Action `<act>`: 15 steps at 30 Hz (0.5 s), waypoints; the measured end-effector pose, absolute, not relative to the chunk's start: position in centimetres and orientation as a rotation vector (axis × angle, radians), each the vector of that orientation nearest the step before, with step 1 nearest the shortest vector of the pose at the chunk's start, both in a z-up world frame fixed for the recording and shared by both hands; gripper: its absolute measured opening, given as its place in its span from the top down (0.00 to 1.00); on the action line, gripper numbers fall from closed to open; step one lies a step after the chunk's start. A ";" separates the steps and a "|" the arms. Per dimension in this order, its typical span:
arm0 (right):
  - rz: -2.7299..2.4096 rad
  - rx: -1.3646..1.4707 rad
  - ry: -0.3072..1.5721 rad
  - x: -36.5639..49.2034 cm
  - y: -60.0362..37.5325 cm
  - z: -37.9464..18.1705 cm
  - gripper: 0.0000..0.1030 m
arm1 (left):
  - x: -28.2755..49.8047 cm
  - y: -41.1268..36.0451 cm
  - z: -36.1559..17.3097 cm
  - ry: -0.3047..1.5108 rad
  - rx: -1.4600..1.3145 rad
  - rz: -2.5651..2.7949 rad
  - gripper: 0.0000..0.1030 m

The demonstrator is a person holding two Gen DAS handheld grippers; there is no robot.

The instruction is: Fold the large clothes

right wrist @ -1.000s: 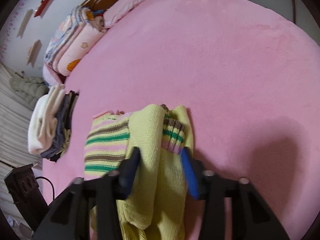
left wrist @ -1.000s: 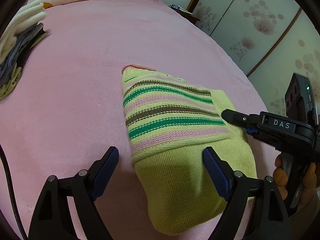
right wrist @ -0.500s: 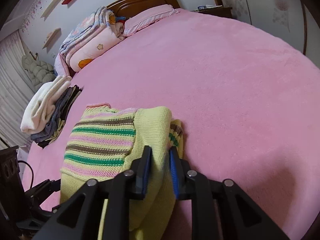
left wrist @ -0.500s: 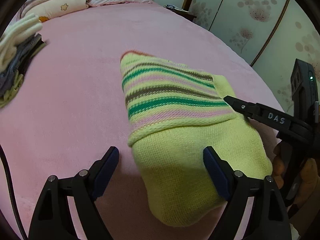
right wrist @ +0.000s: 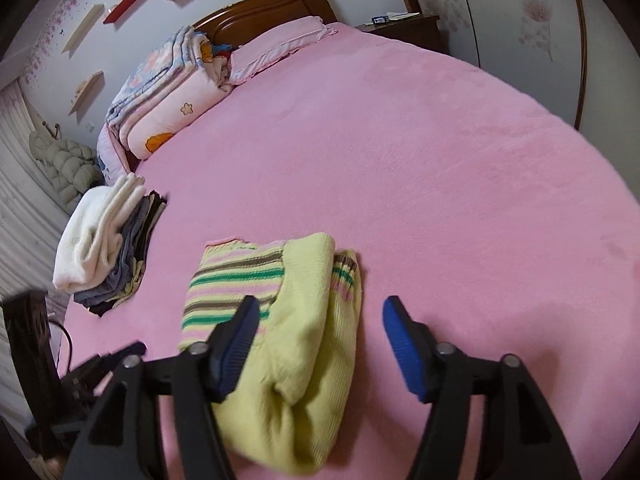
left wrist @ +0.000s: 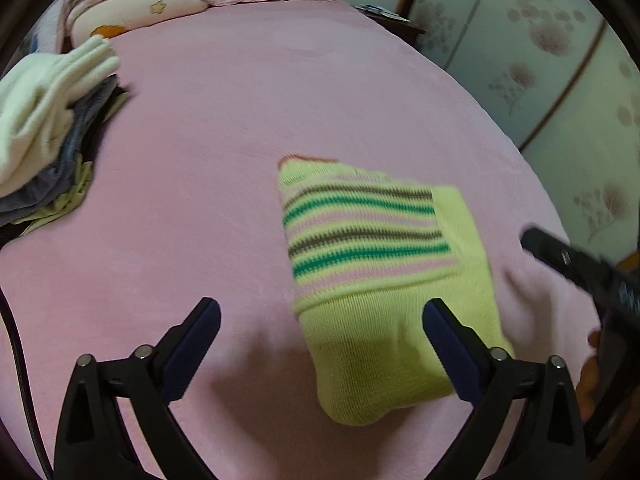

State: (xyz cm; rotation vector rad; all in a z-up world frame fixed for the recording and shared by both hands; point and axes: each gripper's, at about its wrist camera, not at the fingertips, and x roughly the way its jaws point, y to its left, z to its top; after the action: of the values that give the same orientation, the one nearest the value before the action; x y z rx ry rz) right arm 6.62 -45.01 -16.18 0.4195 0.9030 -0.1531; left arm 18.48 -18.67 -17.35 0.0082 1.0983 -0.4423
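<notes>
A folded yellow-green sweater (left wrist: 372, 264) with green, brown and pink stripes lies on the pink bed (left wrist: 224, 128). My left gripper (left wrist: 320, 320) hangs above its near-left edge, jaws opening wide, touching nothing. In the right wrist view the same sweater (right wrist: 288, 320) lies folded into a thick bundle. Over it my right gripper (right wrist: 318, 320) is opening; its pads are clear of the cloth, which lies loose below them. In the left wrist view the right gripper's dark body shows at the right edge, off the sweater.
A stack of folded clothes (right wrist: 104, 236) with a white piece on top sits at the bed's left edge. Folded quilts (right wrist: 168, 92) and a pillow (right wrist: 280, 44) lie by the headboard. A nightstand (right wrist: 404, 26) and floral wardrobe doors (left wrist: 560, 80) stand to the right.
The right gripper was shut on a fold of the sweater and has let it go, jaws spreading. Both grippers have risen from the bed. The left jaws have widened.
</notes>
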 end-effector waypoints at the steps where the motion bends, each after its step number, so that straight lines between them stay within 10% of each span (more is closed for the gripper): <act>1: -0.150 0.414 0.908 6.4 -44.7 -15.5 0.29 | 18.5 -18.5 -17.0 1.101 0.000 -0.436 0.01; 15: -0.090 0.297 0.942 4.9 -41.2 -11.7 0.06 | 18.0 -18.8 -14.2 1.128 0.037 -0.422 0.01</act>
State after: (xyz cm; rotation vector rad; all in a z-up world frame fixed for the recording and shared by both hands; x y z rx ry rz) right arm 4.94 -41.19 -11.72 0.2965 0.9417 -0.0905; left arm 18.01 -18.83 -14.16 0.0374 1.1276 -0.4224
